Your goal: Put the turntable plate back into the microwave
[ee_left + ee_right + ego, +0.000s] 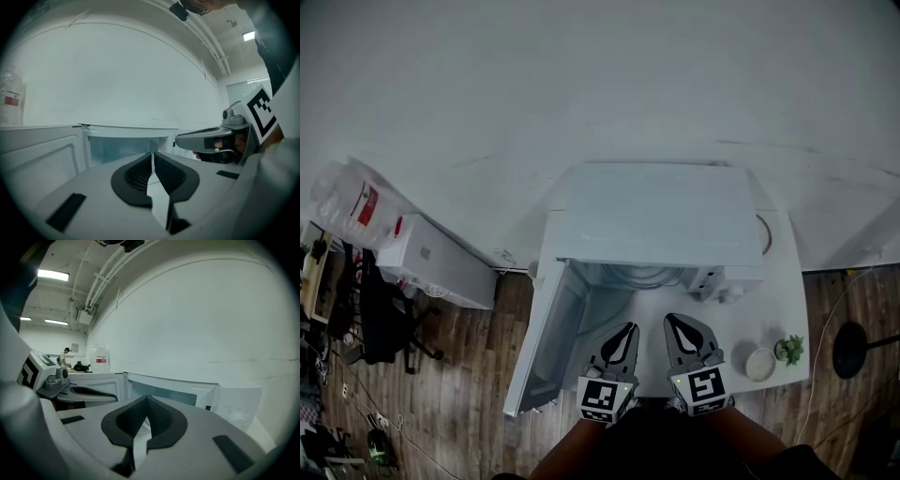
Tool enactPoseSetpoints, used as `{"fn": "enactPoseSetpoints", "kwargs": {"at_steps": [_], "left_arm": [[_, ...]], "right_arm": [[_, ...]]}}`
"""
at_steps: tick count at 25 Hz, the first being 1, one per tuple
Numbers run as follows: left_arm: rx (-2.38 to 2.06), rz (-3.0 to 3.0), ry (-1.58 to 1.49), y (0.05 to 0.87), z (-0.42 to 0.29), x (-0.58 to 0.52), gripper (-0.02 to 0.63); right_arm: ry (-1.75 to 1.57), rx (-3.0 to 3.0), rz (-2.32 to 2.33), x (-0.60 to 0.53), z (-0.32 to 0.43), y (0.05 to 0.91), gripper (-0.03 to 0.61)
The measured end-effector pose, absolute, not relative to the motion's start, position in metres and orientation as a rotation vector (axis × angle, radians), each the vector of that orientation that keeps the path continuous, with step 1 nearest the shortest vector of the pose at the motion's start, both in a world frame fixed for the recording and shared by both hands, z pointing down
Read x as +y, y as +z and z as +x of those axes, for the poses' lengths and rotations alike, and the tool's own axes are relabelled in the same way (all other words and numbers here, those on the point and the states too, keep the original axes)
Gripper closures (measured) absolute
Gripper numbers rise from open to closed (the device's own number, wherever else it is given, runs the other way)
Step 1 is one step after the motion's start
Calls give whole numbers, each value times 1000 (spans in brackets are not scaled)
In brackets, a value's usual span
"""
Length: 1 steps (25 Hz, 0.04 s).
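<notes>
The white microwave [661, 220] stands on a white table [787, 309] with its door [546, 342] swung open to the left. Curved glassy lines [645, 275] show on the cavity floor; I cannot tell whether they are the turntable plate. A round rim [763, 234] peeks out at the microwave's right side. My left gripper [628, 328] [152, 154] and right gripper [672, 322] [146, 399] hover side by side just in front of the open cavity. Both are shut and hold nothing. The open cavity [126, 147] [161, 397] lies ahead of each.
A small white bowl [759, 363] and a little potted plant [789, 350] sit on the table's right front corner. On the wood floor are a white box [441, 262], a plastic bag [352, 202], a black chair [382, 323] and a black stand base [853, 349].
</notes>
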<state>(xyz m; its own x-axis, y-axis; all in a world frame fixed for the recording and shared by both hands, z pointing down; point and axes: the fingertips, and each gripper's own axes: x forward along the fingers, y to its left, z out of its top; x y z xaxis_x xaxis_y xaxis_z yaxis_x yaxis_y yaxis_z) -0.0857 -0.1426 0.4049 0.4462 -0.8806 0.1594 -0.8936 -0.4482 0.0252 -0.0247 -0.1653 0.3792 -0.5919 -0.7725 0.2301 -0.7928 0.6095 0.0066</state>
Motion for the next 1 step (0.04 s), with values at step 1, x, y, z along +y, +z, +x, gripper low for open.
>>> {"fn": "enactPoseSetpoints", "kwargs": {"at_steps": [1], "left_arm": [[-1586,2579,190,406,-86,-143,578]], "right_arm": [[139,-2626,1298,-166,-26,378,560]]}}
